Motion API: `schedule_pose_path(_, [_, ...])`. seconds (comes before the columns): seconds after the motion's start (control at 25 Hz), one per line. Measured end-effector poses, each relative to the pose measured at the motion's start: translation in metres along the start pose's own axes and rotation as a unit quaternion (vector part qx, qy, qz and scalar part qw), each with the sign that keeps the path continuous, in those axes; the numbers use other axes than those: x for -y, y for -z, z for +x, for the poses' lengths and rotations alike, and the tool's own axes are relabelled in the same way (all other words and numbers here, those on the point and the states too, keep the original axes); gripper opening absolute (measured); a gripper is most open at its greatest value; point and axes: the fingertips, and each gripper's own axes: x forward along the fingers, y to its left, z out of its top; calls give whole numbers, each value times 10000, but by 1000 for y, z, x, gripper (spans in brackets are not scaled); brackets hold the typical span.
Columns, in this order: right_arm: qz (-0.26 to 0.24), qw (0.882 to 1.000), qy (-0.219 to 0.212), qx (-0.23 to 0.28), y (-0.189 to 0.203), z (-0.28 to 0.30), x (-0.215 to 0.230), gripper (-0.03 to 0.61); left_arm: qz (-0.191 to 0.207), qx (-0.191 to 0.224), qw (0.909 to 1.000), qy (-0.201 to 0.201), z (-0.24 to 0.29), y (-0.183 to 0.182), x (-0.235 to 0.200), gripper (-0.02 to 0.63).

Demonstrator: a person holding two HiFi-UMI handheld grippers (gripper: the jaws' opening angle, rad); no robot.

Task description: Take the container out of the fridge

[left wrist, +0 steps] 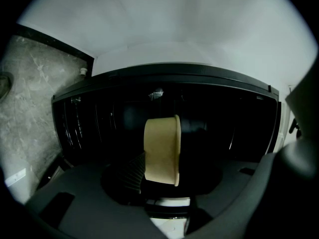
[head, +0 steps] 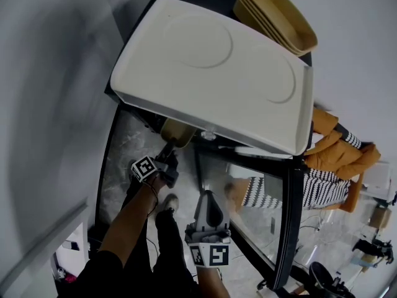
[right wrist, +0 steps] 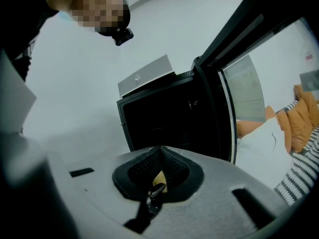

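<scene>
While my left hand-held gripper (head: 166, 153) is clamped on the tan bowl-shaped container (left wrist: 162, 151), what matters is what sits behind it: the dark cavity of the small black fridge (left wrist: 99, 91) lies straight ahead along the jaws. So I judge the way out is straight back toward me.

In the left gripper view the container shows side-on between the jaws, base to the left, rim to the right, with a ribbed pad against its lower left. From the head view it hangs at the fridge mouth, just under the front lip of the big cream plastic tray (head: 211, 67) lying on top. I can't tell whether it is fully clear of the opening.

To my right the black-framed glass door (head: 289, 228) stands swung open, well apart from the container, so the pull-back lane looks free on that side.

My right hand-held gripper (head: 208, 198) hangs lower and nearer my body, jaws closed together with none of the container between them. A small yellowish bit shows at its pads and I can't identify it. The left hand is the nearer one and has the load.
</scene>
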Motion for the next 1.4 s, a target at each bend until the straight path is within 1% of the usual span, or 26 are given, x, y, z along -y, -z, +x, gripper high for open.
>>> schedule_pose_path(0.16, [33, 10000, -1, 3, -2, -6, -2, 0, -12, -23, 9999, -98, -14, 4, -2, 196])
schedule_pose_path(0.28, [38, 10000, 15, 38, -4, -10, -2, 0, 148, -67, 9999, -19, -21, 6, -6, 196])
schedule_pose_path(0.44, [19, 10000, 25, 59, -9, -17, -2, 0, -57, -52, 10000, -63, -33, 13, 4, 196])
schedule_pose_path(0.56, [-4, 10000, 24, 83, -15, -23, -3, 0, 86, -54, 9999, -94, -43, 16, 0, 196])
schedule_pose_path(0.72, [-10, 9999, 36, 165, -25, -31, -4, 0, 51, -69, 9999, -149, -59, 24, 4, 196])
schedule_pose_path(0.88, [-71, 9997, 19, 223, -35, -38, -5, 0, 31, -63, 9998, -174, -77, 30, 14, 196])
schedule_pose_path(1.0, [-110, 9997, -6, 222, -40, -43, -6, 0, -125, 6, 9997, -219, -91, 33, 30, 196])
schedule_pose_path(1.12, [-162, 9996, -48, 215, -46, -49, -10, 0, -38, 49, 9997, -240, -105, 32, 39, 196])
schedule_pose_path(1.28, [-185, 9994, -108, 255, -60, -61, -19, 0, -138, -2, 9998, -109, -129, 45, 72, 196])
schedule_pose_path(1.4, [-151, 9993, -132, 326, -72, -69, -24, 0, -76, 65, 9999, -134, -148, 48, 84, 196])
